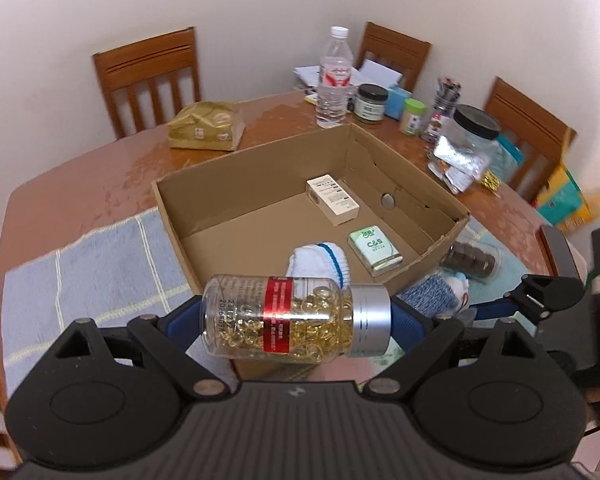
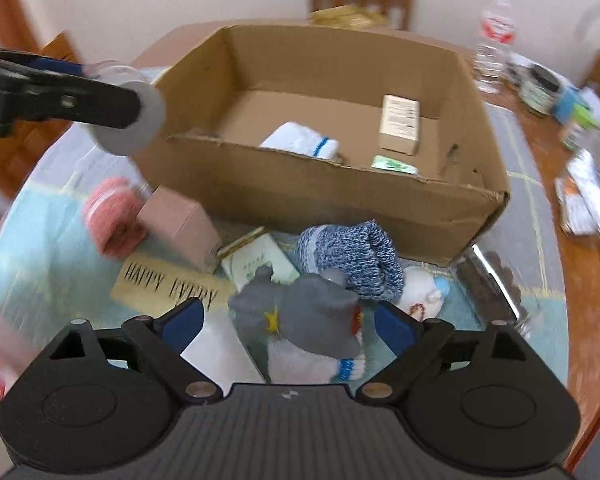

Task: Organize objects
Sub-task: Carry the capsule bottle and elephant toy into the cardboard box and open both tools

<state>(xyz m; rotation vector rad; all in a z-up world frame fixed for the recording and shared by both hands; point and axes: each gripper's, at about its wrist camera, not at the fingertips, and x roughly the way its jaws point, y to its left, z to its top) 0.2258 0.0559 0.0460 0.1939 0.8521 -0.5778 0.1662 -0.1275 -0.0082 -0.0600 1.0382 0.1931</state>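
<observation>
**A:** So the capsule bottle (image 1: 296,316) is lying sideways between the left gripper (image 1: 296,320) pads, base on one pad and silver cap on the other, held up in the air at the near edge of the cardboard box (image 1: 452,208). Jaws are pretty wide but that's just the bottle's length filling them.

**B:** Hard clear plastic, looks smooth and a bit slick to me. Half full of gel caps, so light-ish, and the load will shift if it tips. End-to-end hold seems fine since the ends are flat.

**A:** And the right gripper (image 2: 288,326)?

**B:** Spread wide, pads not touching anything. It's hanging over a grey sock bundle (image 2: 312,320) on the cloth in front of the box. Soft, squashy, won't break. I'd grab it across the fat middle so it doesn't unroll.

**A:** Box already has a white sock (image 1: 320,260), a white carton (image 1: 332,200) and a green tissue pack (image 1: 374,250). Blue knit sock (image 2: 352,258) is just beside the grey one, so watch for snagging both.
</observation>
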